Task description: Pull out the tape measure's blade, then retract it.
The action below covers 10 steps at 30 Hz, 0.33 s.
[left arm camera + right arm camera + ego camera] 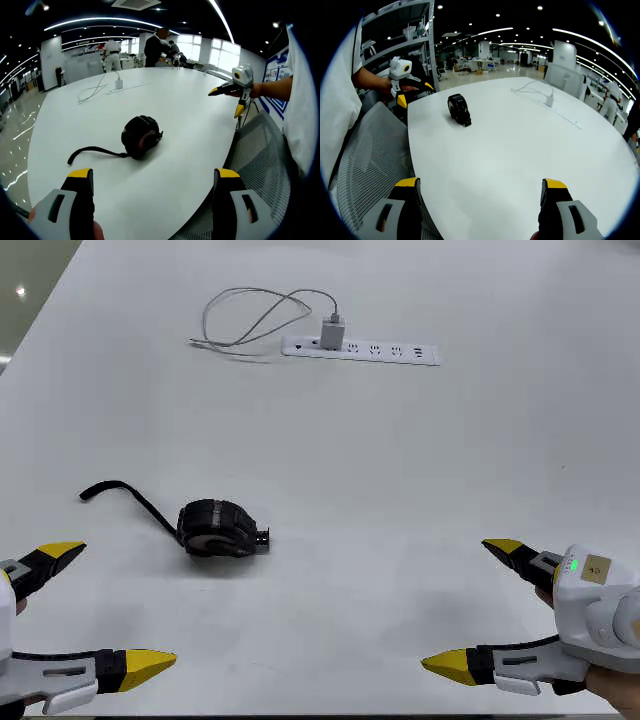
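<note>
I hold both grippers at the near edge of the desk (400,460). Left gripper (120,603): jaws spread wide, nothing between them. Right gripper (461,605): jaws spread wide, nothing between them. The tape measure (218,529) lies on the desk near that edge, left of centre, just ahead of the left gripper and well apart from the right. Its blade sits inside the case, with the hook at the case's right side. Its strap (120,484) trails left. A power strip (360,348) with charger (333,335) and cable (206,318) lies toward the far edge.

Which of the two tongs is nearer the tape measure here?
The left tongs, open, close to the black tape measure; the right tongs are open farther across the white table.
</note>
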Motion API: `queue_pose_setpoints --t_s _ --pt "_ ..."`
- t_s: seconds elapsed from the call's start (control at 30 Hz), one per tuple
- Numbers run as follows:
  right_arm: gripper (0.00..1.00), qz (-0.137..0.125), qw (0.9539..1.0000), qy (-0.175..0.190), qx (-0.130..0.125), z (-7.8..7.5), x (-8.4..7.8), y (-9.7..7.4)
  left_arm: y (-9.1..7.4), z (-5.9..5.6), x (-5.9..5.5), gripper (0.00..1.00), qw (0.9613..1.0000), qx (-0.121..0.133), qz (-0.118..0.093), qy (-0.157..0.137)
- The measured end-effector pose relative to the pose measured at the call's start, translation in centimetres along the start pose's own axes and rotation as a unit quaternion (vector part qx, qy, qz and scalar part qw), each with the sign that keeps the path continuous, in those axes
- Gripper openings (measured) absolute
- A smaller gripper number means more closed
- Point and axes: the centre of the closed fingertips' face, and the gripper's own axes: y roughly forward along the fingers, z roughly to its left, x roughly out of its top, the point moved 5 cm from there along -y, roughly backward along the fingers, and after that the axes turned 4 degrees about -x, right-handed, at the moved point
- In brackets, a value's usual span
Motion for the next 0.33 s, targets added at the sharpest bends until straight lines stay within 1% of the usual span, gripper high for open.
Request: queue_pose_setpoints --t_s 0.33 --pt "0.99 0.0 1.0 0.001 0.0 -0.02 -0.04 0.03 -0.05 -0.09 0.12 0.98 1.0 -0.001 -0.002 -0.002"
